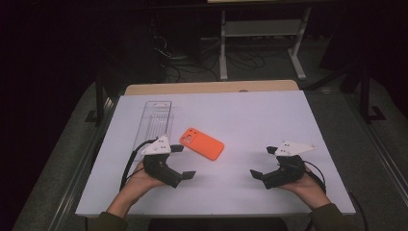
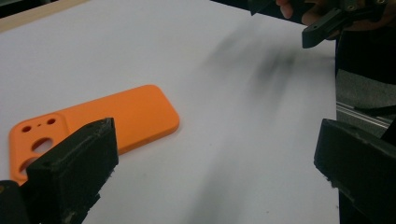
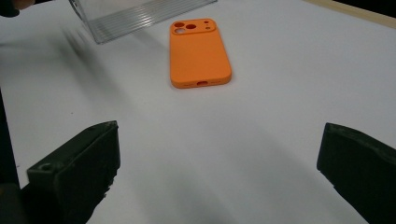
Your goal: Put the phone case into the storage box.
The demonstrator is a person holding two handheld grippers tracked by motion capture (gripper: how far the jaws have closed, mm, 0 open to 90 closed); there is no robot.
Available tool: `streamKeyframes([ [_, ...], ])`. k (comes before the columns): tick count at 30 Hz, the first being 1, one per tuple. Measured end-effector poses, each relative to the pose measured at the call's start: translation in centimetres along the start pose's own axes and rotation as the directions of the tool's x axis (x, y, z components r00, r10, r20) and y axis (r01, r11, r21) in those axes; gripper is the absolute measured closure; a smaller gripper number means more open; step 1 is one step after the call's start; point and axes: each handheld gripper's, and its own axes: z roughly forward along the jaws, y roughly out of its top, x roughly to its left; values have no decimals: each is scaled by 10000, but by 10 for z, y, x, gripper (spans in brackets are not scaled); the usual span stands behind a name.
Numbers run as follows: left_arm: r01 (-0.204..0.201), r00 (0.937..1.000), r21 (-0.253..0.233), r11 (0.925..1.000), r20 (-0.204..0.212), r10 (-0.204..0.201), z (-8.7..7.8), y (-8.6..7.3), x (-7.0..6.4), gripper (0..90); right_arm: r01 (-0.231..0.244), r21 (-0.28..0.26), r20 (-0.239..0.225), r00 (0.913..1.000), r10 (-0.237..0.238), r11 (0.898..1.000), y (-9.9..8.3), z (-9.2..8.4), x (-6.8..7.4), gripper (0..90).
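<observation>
An orange phone case point(image 1: 202, 143) lies flat on the white table top point(image 1: 250, 115), its camera holes toward the far left. In the left gripper view the case point(image 2: 107, 121) sits just past my left jaw; in the right gripper view the case point(image 3: 198, 53) lies ahead, well beyond the jaws. My left gripper point(image 1: 182, 161) rests near the table's front left, open and empty, just left of the case. My right gripper point(image 1: 263, 161) sits at the front right, open and empty, jaws pointing left toward the case.
A clear ribbed plastic tray point(image 1: 154, 122) lies at the left, behind my left gripper; the tray point(image 3: 135, 14) also appears beyond the case. A wooden strip point(image 1: 211, 87) edges the table's far side. Table legs and cables stand on the dark floor behind.
</observation>
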Motion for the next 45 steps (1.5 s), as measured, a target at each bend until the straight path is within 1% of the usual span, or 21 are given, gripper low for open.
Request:
streamKeyframes([
  [2,-176,9998,133,9998,45,176,4,1,-2,0,-68,-3,0,10000,68,10000,1,1,0,0],
  [3,-176,9998,133,9998,45,176,4,1,-2,0,-68,-3,0,10000,68,10000,1,1,0,0],
  [4,-255,9995,214,9994,169,251,9,1,-4,0,-35,59,23,10000,35,10000,1,3,-1,0],
  [7,-135,9992,279,9995,375,124,16,2,-6,0,6,128,15,10000,-6,9999,4,5,0,0],
  [9,-62,9993,259,9996,359,53,19,1,-7,0,0,125,69,10000,-1,9999,5,6,0,0],
  [10,-143,9995,243,9996,299,136,21,1,-7,0,67,126,82,9999,-68,9999,6,7,-1,0],
  [11,-125,9996,336,9994,254,117,25,-1,-7,0,123,206,126,9998,-125,9997,9,9,0,0],
  [12,-83,9997,293,9995,230,76,26,-2,-7,0,258,231,122,9996,-260,9994,10,10,-1,0],
  [15,-64,9998,294,9995,189,59,24,-2,-7,0,342,260,67,9994,-343,9991,14,15,-1,0],
  [16,-134,9998,166,9998,154,132,21,-1,-6,0,316,283,61,9995,-318,9991,15,16,-1,0],
  [17,-134,9998,166,9998,154,132,21,-1,-6,0,375,270,47,9993,-377,9989,16,17,-1,0],
  [21,-4,9998,66,10000,192,2,17,-3,-4,0,129,312,-153,9998,-124,9994,18,21,-3,0],
  [22,44,9998,50,10000,211,-45,17,-4,-4,0,200,239,-173,9997,-196,9995,20,22,-5,0],
  [24,-12,9997,119,9999,230,9,18,-4,-4,0,76,246,-183,9998,-72,9997,22,24,-6,0],
  [30,-44,9997,125,9999,254,41,18,-4,-7,0,191,216,-163,9997,-188,9996,27,28,-7,0],
  [32,-73,9997,160,9998,232,69,19,-4,-6,0,128,201,-161,9998,-125,9997,28,29,-7,0],
  [35,-57,9997,137,9999,224,54,19,-3,-7,0,135,195,-128,9998,-132,9997,30,29,-9,0],
  [37,-126,9997,169,9998,210,122,19,-3,-8,0,105,183,-92,9999,-103,9998,34,30,-11,0],
  [38,-128,9997,172,9998,223,125,19,-3,-9,0,169,135,-70,9998,-168,9998,35,31,-12,0],
  [44,-146,9995,113,9998,267,143,19,-3,-9,0,-32,125,-7,10000,32,9999,43,33,-17,0],
  [45,-257,9993,126,9996,288,253,18,-3,-9,0,-15,53,-7,10000,15,10000,44,34,-17,0],
])
